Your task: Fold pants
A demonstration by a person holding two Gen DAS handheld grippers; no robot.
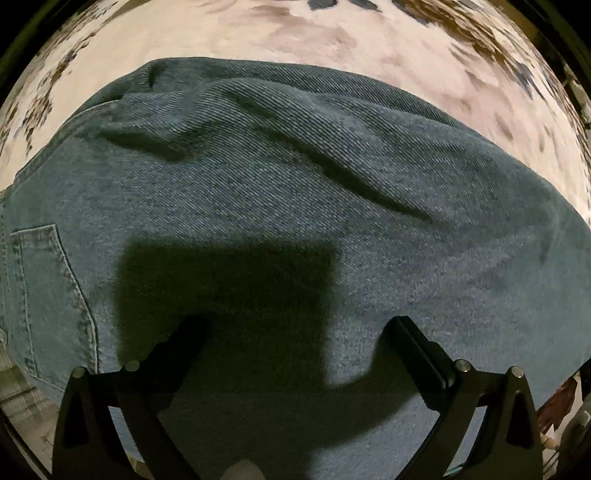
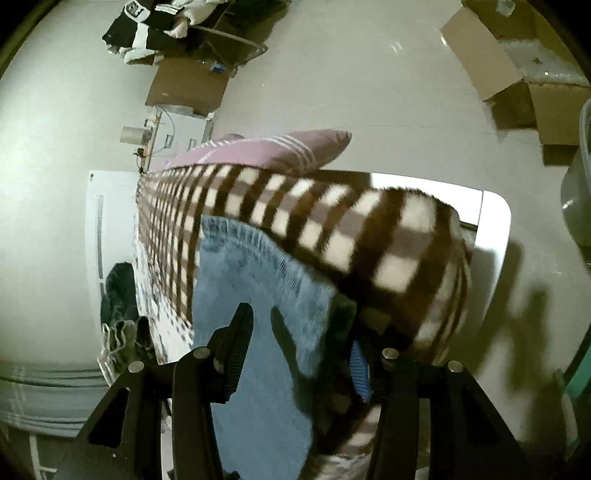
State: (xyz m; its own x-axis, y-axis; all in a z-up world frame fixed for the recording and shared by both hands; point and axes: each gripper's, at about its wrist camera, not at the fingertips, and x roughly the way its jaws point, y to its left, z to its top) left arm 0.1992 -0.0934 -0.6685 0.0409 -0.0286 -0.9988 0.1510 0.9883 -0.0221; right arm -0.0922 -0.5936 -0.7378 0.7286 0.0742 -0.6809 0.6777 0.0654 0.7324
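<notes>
Blue denim pants (image 1: pixel 295 192) lie spread on a patterned bed cover (image 1: pixel 332 40) and fill most of the left wrist view; a back pocket (image 1: pixel 48 295) shows at the left. My left gripper (image 1: pixel 295 325) hangs open just above the denim, holding nothing. In the right wrist view the frayed hem end of the pants (image 2: pixel 255 280) lies beside a brown-and-white checked blanket (image 2: pixel 369 240). My right gripper (image 2: pixel 299 339) is open over that hem edge, its left finger (image 2: pixel 236 343) over the denim and its right finger hidden behind the cloth edge.
A pink striped pillow (image 2: pixel 273 151) lies beyond the blanket. The white bed frame (image 2: pixel 495 229) runs along the right. Cardboard boxes (image 2: pixel 517 74) and a pile of clothes (image 2: pixel 155 29) sit on the floor. Shoes (image 2: pixel 122 295) stand left of the bed.
</notes>
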